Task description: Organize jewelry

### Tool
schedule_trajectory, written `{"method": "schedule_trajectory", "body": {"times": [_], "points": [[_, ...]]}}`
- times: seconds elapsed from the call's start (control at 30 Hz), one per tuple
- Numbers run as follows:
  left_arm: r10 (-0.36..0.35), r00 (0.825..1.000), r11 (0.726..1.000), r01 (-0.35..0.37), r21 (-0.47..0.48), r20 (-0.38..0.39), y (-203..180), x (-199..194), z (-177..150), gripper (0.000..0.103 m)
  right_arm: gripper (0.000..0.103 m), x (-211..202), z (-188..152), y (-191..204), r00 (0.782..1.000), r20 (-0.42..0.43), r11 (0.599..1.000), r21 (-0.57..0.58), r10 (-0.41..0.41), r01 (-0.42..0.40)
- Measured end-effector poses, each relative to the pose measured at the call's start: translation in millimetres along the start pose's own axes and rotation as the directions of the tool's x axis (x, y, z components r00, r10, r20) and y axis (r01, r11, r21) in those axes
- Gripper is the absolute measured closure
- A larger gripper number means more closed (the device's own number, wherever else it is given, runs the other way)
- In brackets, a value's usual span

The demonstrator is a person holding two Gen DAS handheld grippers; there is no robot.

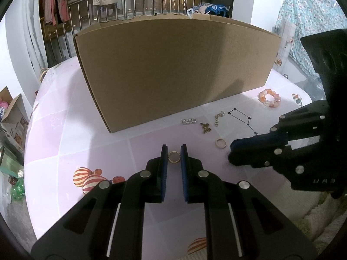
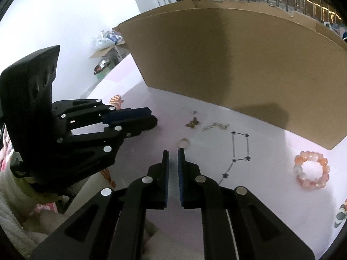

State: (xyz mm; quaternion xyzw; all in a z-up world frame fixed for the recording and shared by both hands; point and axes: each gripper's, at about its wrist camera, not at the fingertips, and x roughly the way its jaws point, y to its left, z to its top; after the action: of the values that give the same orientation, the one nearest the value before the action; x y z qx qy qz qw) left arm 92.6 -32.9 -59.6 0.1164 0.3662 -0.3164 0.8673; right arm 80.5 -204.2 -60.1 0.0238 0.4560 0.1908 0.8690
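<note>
Fingers (image 1: 164, 162) of left gripper (image 1: 174, 151) flank the gold ring (image 1: 174, 156).

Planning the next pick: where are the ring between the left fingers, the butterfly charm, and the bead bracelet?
ring (image 1: 174, 156): left wrist view, on its band.
butterfly charm (image 1: 205, 127): left wrist view, on its wings.
bead bracelet (image 2: 311, 172): right wrist view, on its beads.

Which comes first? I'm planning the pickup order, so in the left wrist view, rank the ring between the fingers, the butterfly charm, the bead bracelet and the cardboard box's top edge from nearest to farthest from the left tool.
1. Ring: between the left tool fingers.
2. Butterfly charm: ahead, slightly right.
3. Bead bracelet: far right, by the box corner.
4. Cardboard box top edge: farthest, straight ahead.
</note>
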Motion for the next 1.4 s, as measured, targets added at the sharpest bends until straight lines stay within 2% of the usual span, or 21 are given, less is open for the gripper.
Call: {"method": "schedule_trajectory", "body": {"times": [0.17,0.43,0.57,0.67,1.03,1.17,1.27,1.4], "points": [[-0.003,1.000,1.000,0.003,-0.004,0.001,0.5,-0.1,-0.9,0.092,0.094,3.6,4.3,-0.4,0.999,0.016,0.999,-0.018,-0.037,0.038],[-0.004,1.000,1.000,0.004,-0.008,0.003,0.9,-0.2,-1.4,0.092,0.094,2.6,8.6,-9.7,0.997,0.032,0.997,0.014,-0.075,0.075],[-0.004,1.000,1.000,0.004,-0.008,0.003,0.9,-0.2,-1.3,0.092,0.087,-2.7,7.3,-11.3,0.997,0.032,0.997,0.032,-0.070,0.069],[-0.005,1.000,1.000,0.005,-0.009,0.003,0.7,-0.3,-1.5,0.092,0.087,-3.8,6.4,-5.4,0.998,0.035,0.998,0.006,-0.060,0.060],[-0.005,1.000,1.000,0.005,-0.008,0.003,1.0,0.1,-0.6,0.092,0.083,7.0,13.7,2.5,0.989,0.065,0.989,-0.056,-0.131,0.135],[-0.005,1.000,1.000,0.005,-0.008,0.003,1.2,0.1,-0.8,0.092,0.084,7.5,11.7,8.8,0.984,0.076,0.980,-0.112,-0.159,0.167],[-0.006,1.000,1.000,0.006,-0.009,0.004,1.5,0.1,-0.8,0.092,0.091,6.3,11.6,9.1,0.986,0.071,0.980,-0.123,-0.147,0.155],[-0.006,1.000,1.000,0.006,-0.008,0.004,1.5,0.3,-0.7,0.092,0.092,3.9,11.7,8.2,0.987,0.076,0.980,-0.123,-0.145,0.154]]}}
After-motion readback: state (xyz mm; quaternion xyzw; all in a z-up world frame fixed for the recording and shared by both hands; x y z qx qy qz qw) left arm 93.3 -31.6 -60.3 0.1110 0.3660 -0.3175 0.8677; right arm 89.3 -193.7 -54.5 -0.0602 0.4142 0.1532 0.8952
